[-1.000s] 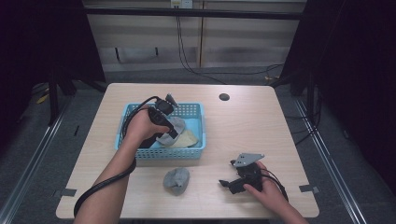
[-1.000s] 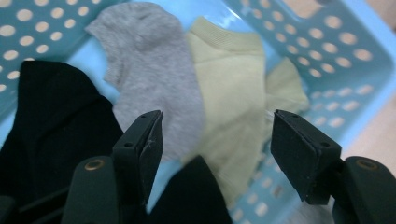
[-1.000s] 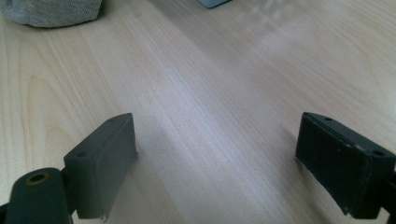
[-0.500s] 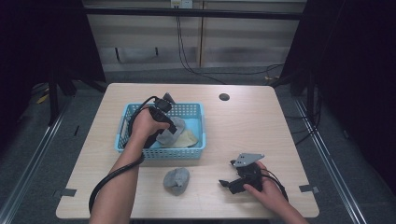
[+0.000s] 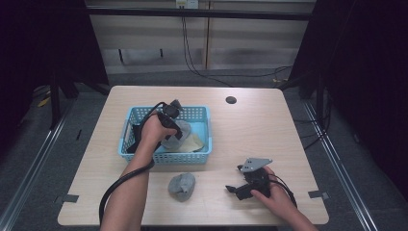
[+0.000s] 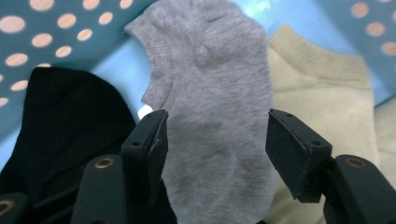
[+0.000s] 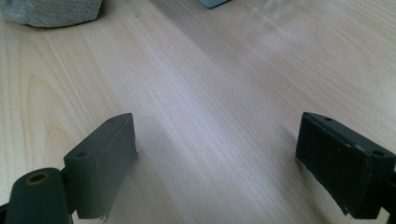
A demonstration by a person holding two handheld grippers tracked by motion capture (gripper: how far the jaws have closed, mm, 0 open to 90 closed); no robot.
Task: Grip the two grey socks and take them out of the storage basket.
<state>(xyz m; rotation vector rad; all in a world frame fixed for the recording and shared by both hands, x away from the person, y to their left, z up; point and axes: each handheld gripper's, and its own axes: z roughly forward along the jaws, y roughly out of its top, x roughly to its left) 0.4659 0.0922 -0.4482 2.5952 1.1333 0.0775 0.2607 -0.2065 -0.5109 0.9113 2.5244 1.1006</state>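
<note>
A blue plastic basket (image 5: 199,114) stands on the left half of the table with socks in it. My left gripper (image 5: 169,127) reaches down into it. Its jaws stand open on either side of a flat grey sock (image 6: 219,93), which lies between a black sock (image 6: 65,121) and a cream sock (image 6: 322,93). A balled grey sock (image 5: 182,185) sits on the table in front of the basket. My right gripper (image 5: 239,188) rests open near the table's front right, its jaws over bare wood (image 7: 210,140), with the grey ball (image 7: 51,11) farther off.
A small dark round hole or grommet (image 5: 231,100) marks the table's far side. The wooden table (image 5: 269,130) has free room to the right of the basket. Cables trail from both grippers. The surroundings beyond the table are dark.
My left gripper has sunk a little lower into the basket over the grey sock. The right gripper and the balled sock have stayed where they were.
</note>
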